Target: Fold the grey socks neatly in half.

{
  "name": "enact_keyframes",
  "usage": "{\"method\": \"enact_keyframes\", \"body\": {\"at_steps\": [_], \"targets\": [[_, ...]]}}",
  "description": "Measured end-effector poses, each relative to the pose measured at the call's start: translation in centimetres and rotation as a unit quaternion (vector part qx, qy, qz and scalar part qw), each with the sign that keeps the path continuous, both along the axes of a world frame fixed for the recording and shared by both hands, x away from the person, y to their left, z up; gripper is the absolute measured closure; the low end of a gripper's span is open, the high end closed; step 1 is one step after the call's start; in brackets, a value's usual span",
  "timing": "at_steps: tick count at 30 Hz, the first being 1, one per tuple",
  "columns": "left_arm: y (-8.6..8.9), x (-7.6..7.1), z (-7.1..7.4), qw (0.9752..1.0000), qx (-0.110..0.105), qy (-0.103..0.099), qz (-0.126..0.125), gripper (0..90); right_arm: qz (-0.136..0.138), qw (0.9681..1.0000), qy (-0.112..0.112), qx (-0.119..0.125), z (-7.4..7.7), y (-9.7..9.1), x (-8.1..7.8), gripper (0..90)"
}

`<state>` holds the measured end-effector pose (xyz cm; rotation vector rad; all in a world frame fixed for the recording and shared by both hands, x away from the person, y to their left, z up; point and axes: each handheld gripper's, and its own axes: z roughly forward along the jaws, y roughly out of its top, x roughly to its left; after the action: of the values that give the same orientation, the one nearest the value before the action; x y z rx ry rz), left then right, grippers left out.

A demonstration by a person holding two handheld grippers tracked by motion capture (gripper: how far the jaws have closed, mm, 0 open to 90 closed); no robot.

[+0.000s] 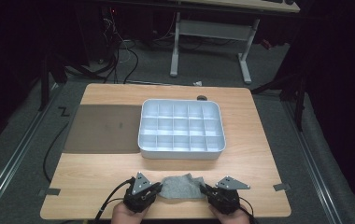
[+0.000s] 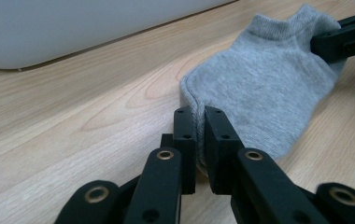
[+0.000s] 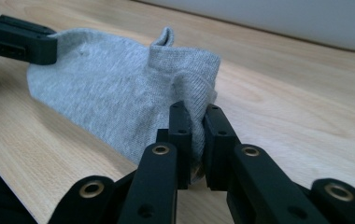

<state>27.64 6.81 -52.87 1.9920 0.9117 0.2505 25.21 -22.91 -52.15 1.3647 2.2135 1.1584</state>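
A wooden table (image 1: pixel 96 163) is filling the middle of the high view, standing on a grey floor (image 1: pixel 21 130); a dark mat (image 1: pixel 103 128) is lying flat on the table's left half, its right edge just beside a white tray (image 1: pixel 181 150) divided into many small compartments, which is sitting near the table's centre; a white-legged desk (image 1: pixel 213 28) is standing farther back on the floor, with loose cables (image 1: pixel 119 51) beside it.

Near the table's front edge, between the two hands, a grey sock (image 1: pixel 181 186) is lying on the wood, well in front of the tray; the left gripper (image 1: pixel 153 192) is pinching the sock's rounded toe end, its jaws pressing together on a fold of the fabric in the left gripper view (image 2: pixel 199 140); the right gripper (image 1: pixel 204 190) is gripping the sock's cuff end, its jaws clamping a bunched fold of the ribbed opening in the right gripper view (image 3: pixel 195 140); the sock (image 2: pixel 264 88) is resting slack on the table between the two grips.
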Motion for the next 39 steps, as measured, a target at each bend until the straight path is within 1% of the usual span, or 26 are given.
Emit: {"method": "enact_keyframes", "body": {"at_steps": [1, 3, 6, 7, 8, 9, 10, 11, 13, 14, 15, 16, 17, 18, 19, 22, 24, 27, 28, 29, 30, 33, 34, 39], "targets": [[-0.2, 0.0, 0.0, 1.0000, -0.001, 0.000, -0.001, 84.2, -0.003, 1.0000, -0.003, 0.000, 0.1, -0.3, 0.1, 84.6], [-0.6, 0.0, -0.1, 1.0000, 0.000, 0.003, -0.008, 83.4, -0.008, 1.0000, 0.002, 0.005, 0.4, -1.0, 0.2, 84.6], [-0.9, 0.0, -0.1, 1.0000, -0.003, 0.003, -0.006, 76.3, -0.012, 0.9999, 0.005, 0.007, 0.5, -1.3, 0.3, 84.6], [-0.9, 0.0, 0.0, 1.0000, -0.004, 0.001, -0.007, 70.7, -0.013, 0.9999, 0.003, 0.009, 0.6, -1.7, 0.4, 84.5], [-0.9, 0.0, 0.0, 1.0000, -0.004, 0.001, -0.007, 67.2, -0.014, 0.9999, 0.004, 0.008, 0.6, -1.8, 0.5, 84.5], [-1.0, -0.1, 0.3, 0.9998, -0.009, -0.016, -0.001, 66.2, -0.014, 0.9998, 0.007, 0.009, 0.7, -1.9, 0.5, 84.5], [-1.0, -0.1, 0.3, 0.9998, -0.009, -0.016, -0.001, 66.0, -0.013, 0.9998, 0.006, 0.010, 0.6, -1.9, 0.6, 84.4], [-1.2, -0.2, 0.7, 0.9996, -0.011, -0.027, -0.003, 67.2, -0.013, 0.9998, 0.006, 0.010, 0.6, -1.9, 0.6, 84.4], [-2.1, -0.4, 1.2, 0.9993, -0.017, -0.032, -0.014, 72.4, -0.012, 0.9998, 0.008, 0.009, 0.5, -1.9, 0.6, 84.4], [-2.1, -0.4, 1.2, 0.9993, -0.017, -0.032, -0.014, 73.9, -0.012, 0.9998, 0.008, 0.009, 0.5, -1.9, 0.6, 84.4], [-2.6, -0.4, 1.4, 0.9991, -0.018, -0.033, -0.018, 73.9, -0.013, 0.9999, 0.009, 0.008, 0.4, -1.9, 0.7, 84.4], [-3.8, -0.4, 1.4, 0.9990, -0.018, -0.035, -0.023, 75.9, -0.009, 0.9999, 0.010, 0.009, 0.2, -1.8, 0.8, 84.3], [-3.8, -0.4, 1.4, 0.9990, -0.018, -0.035, -0.023, 76.9, -0.009, 0.9999, 0.011, 0.009, 0.2, -1.8, 0.8, 84.3], [-4.7, -0.2, 1.3, 0.9989, -0.010, -0.036, -0.026, 76.9, -0.009, 0.9999, 0.011, 0.009, 0.2, -1.8, 0.8, 84.3], [-5.9, 0.2, 1.1, 0.9990, -0.001, -0.033, -0.031, 79.0, -0.007, 0.9999, 0.011, 0.009, 0.0, -1.6, 0.8, 84.3], [-7.6, 0.7, 1.0, 0.9983, 0.023, -0.035, -0.040, 81.8, -0.006, 0.9999, 0.012, 0.006, -0.1, -1.4, 0.7, 84.3], [-8.3, 1.0, 0.8, 0.9979, 0.036, -0.029, -0.044, 83.0, -0.006, 0.9999, 0.013, 0.003, -0.1, -1.3, 0.7, 84.2], [-8.8, 1.3, 0.5, 0.9974, 0.048, -0.023, -0.047, 83.7, -0.004, 0.9999, 0.013, 0.003, -0.1, -1.3, 0.7, 84.1], [-8.8, 1.3, 0.5, 0.9974, 0.048, -0.023, -0.047, 84.0, -0.004, 0.9999, 0.013, 0.003, -0.1, -1.3, 0.7, 84.1], [-9.0, 1.4, 0.3, 0.9971, 0.055, -0.018, -0.050, 84.2, -0.005, 0.9999, 0.013, 0.006, 0.0, -1.4, 0.7, 84.0], [-9.0, 1.4, 0.3, 0.9971, 0.055, -0.018, -0.050, 84.4, -0.005, 0.9999, 0.013, 0.006, 0.0, -1.4, 0.7, 84.0], [-9.2, 1.2, 0.0, 0.9963, 0.064, -0.012, -0.055, 85.1, -0.007, 0.9999, 0.011, 0.008, 0.1, -1.5, 0.6, 83.6], [-9.3, 1.0, -0.1, 0.9962, 0.065, -0.014, -0.057, 85.7, -0.009, 0.9999, 0.006, 0.009, 0.2, -1.6, 0.5, 83.4], [-9.7, 0.5, -0.1, 0.9961, 0.063, -0.012, -0.061, 86.2, -0.012, 0.9998, 0.000, 0.016, 0.5, -1.6, 0.4, 83.0]]}}
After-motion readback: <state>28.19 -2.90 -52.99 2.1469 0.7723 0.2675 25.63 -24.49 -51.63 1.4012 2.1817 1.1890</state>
